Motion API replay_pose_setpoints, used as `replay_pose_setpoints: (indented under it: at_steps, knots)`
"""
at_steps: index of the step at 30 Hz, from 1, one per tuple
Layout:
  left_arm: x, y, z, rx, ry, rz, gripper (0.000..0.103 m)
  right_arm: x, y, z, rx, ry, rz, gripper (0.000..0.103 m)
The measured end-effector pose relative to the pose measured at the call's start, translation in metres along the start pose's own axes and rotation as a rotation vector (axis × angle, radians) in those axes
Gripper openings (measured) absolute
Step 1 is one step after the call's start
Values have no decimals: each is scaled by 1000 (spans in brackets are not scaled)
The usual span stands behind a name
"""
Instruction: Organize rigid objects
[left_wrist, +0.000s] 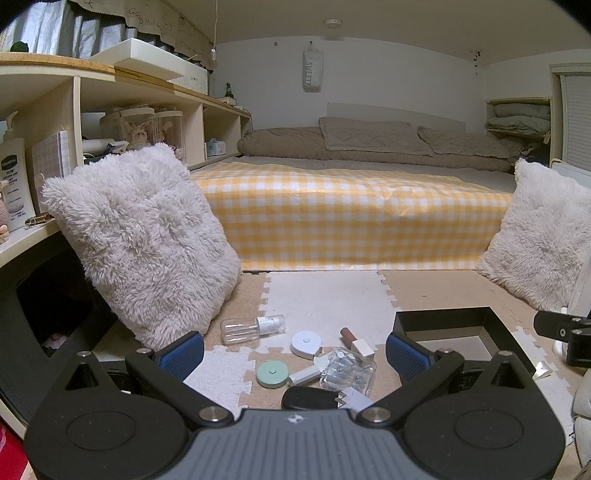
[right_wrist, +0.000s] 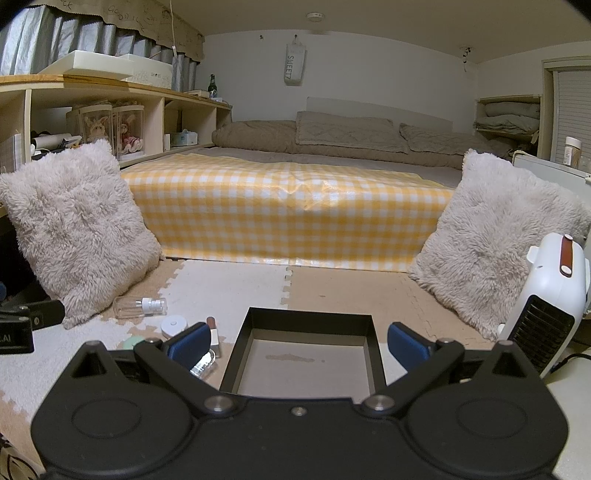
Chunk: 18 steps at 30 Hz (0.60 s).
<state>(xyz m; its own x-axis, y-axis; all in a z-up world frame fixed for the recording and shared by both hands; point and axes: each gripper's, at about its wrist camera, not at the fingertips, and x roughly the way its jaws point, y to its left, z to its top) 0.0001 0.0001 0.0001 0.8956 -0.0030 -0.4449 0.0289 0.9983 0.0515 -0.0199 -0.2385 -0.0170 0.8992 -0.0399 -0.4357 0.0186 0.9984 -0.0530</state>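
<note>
Progress looks like zero so far: box (right_wrist: 303, 354) is bare inside, nothing put away yet, as far as both views show. All the small stuff sits in a loose pile on the mat (left_wrist: 332, 295) just left of the box: clear spray bottle (left_wrist: 253, 328) on its side nearest the fluffy pillow (left_wrist: 147, 243), white round case (left_wrist: 306, 343), green round case (left_wrist: 272, 373), lipstick (left_wrist: 356, 341), small white tube (left_wrist: 304, 376), clear plastic case (left_wrist: 347, 369) w/ shiny bits inside, and a black item (left_wrist: 308, 398) closest to the camera, partly hidden by the gripper body so can't tell what it is. Left gripper (left_wrist: 294, 354) hangs over the pile, jaws spread wide, holding nothing. Right gripper (right_wrist: 298, 345) sits over the box, jaws also wide apart, nothing held. Judgement: whole job is left, approx seven pieces to move into the box one by one; left side is best placed to start, prob w/ the clear case or green case right between its fingers. Heater (right_wrist: 546, 295) stands right of the box, not part of the job.
</note>
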Motion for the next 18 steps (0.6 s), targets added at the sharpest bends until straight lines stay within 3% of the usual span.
replay_pose_setpoints:
  at_steps: [18]
  knots:
    - [0,0,0,-2,-1,-1,103,1,0,0,0,1,-3,103]
